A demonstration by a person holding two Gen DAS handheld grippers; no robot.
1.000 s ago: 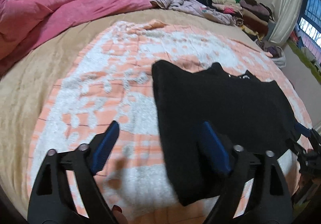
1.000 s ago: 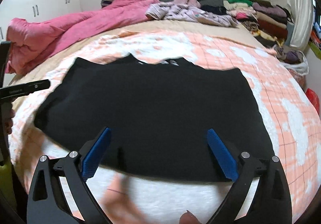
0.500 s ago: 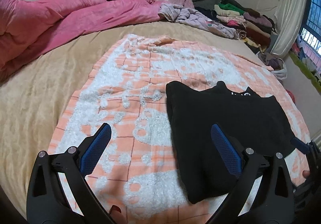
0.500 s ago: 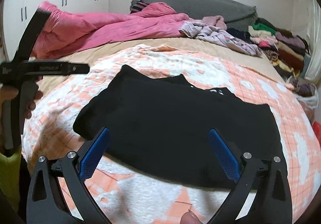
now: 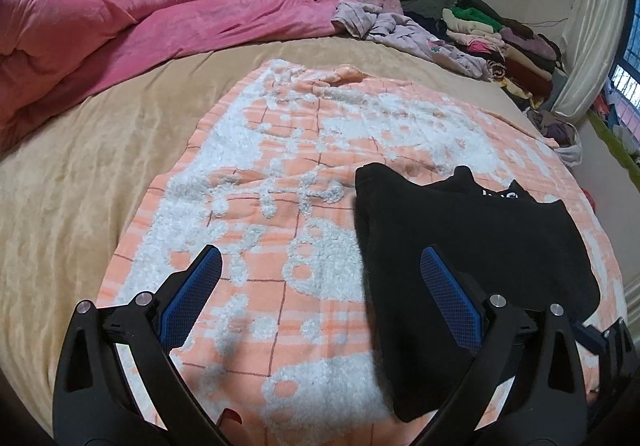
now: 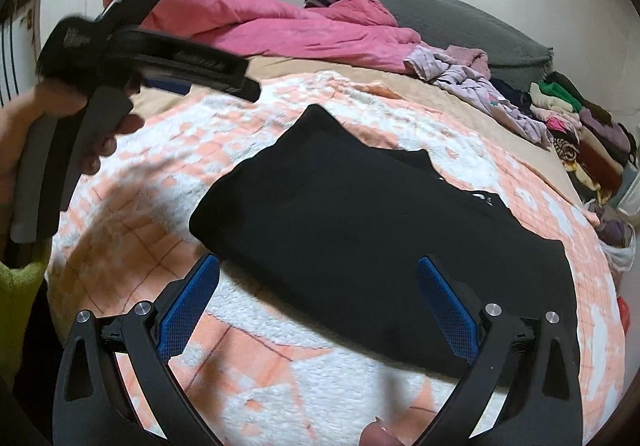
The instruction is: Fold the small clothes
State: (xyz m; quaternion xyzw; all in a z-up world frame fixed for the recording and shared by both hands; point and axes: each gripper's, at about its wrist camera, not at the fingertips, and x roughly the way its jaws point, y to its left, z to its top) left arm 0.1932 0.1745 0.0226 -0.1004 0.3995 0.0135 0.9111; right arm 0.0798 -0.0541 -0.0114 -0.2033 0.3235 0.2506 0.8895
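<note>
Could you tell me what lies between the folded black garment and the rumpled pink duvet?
In the left wrist view, only orange-and-white blanket and bare beige bedsheet separate the garment from the duvet.

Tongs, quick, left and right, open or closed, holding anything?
Left tongs: open, holding nothing, above the orange blanket.
Right tongs: open, holding nothing, over the black garment.

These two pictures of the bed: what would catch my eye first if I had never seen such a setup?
The black garment lies flat on the orange-and-white blanket, dark against the pale pattern. Blue-padded open fingers frame each view: the left gripper hovers beside the garment's edge, the right gripper over its near side. Behind, a crumpled pink duvet and a heap of mixed clothes.
</note>
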